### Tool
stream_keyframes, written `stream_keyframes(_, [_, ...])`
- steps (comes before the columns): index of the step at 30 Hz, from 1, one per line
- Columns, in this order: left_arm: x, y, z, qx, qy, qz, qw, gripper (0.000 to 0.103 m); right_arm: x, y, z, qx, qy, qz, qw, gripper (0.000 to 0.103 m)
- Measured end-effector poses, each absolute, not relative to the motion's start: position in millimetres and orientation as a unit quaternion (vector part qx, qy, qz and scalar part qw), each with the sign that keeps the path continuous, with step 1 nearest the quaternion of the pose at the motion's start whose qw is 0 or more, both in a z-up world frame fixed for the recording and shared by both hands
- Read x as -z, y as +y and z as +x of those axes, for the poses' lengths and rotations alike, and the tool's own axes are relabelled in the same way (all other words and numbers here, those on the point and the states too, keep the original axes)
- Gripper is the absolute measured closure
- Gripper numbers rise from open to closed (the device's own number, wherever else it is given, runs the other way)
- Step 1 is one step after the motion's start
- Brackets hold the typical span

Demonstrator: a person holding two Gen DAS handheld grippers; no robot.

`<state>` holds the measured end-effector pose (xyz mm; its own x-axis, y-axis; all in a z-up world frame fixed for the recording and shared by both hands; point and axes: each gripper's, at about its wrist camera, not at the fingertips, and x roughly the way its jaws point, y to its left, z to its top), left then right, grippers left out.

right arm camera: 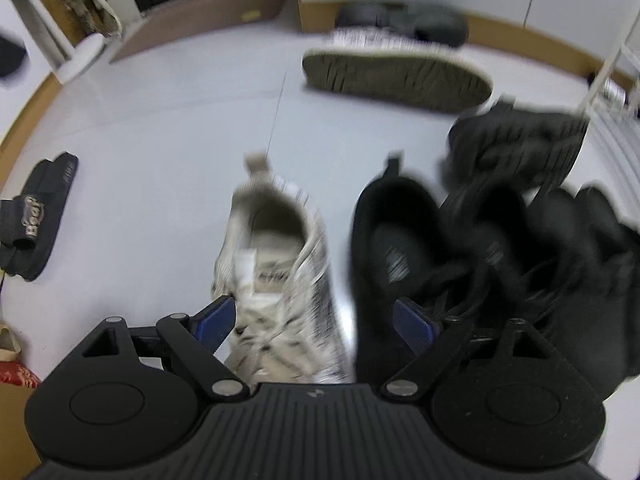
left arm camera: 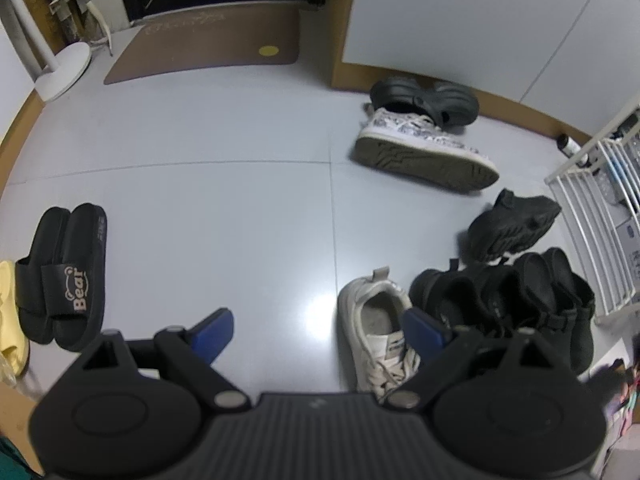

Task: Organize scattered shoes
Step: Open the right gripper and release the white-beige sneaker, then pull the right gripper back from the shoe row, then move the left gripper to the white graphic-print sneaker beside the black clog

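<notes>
Fingers (right arm camera: 212,322) of right gripper (right arm camera: 314,322) spread wide, straddling white sneaker (right arm camera: 276,268), gripping nothing yet. Left gripper (left arm camera: 320,332) fingers (left arm camera: 214,330) likewise apart and empty, hovering over floor (left arm camera: 220,208) just beside the same sneaker. Partly tidied, by the look of it: black sneakers (right arm camera: 404,256) and dark clogs (left arm camera: 560,296) lined up in a row near white rack (left arm camera: 592,216); black Bear slides (left arm camera: 64,276) paired at far left. Left to sort: patterned sneaker (left arm camera: 424,146) tipped on its side, black clog (left arm camera: 424,100) behind it, chunky black shoe (left arm camera: 512,224) overturned.
</notes>
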<state>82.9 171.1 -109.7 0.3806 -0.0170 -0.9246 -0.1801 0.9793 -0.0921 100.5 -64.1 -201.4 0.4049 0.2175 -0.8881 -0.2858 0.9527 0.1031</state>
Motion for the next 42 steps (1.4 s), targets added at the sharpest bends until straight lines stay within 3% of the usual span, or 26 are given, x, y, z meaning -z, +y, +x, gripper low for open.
stream_keyframes(7, [96, 158, 83, -0.040, 0.536, -0.080, 0.839, 0.010, 88, -115, 105, -0.174, 0.484, -0.078, 0.854, 0.013])
stream_keyframes(10, [96, 154, 86, -0.042, 0.536, -0.088, 0.839, 0.010, 37, -140, 96, -0.201, 0.482, -0.046, 0.852, 0.013])
stream_keyframes(14, [87, 144, 86, -0.026, 0.515, -0.090, 0.852, 0.011, 10, -161, 84, -0.207, 0.468, -0.029, 0.858, 0.010])
stream_keyframes(28, [72, 129, 76, -0.003, 0.495, -0.031, 0.868, 0.011, -3, -230, 123, -0.156, 0.449, 0.047, 0.879, 0.011])
stream_keyframes(42, [42, 112, 112, -0.003, 0.469, -0.097, 0.878, 0.011, 7, -251, 146, -0.146, 0.478, 0.037, 0.865, 0.011])
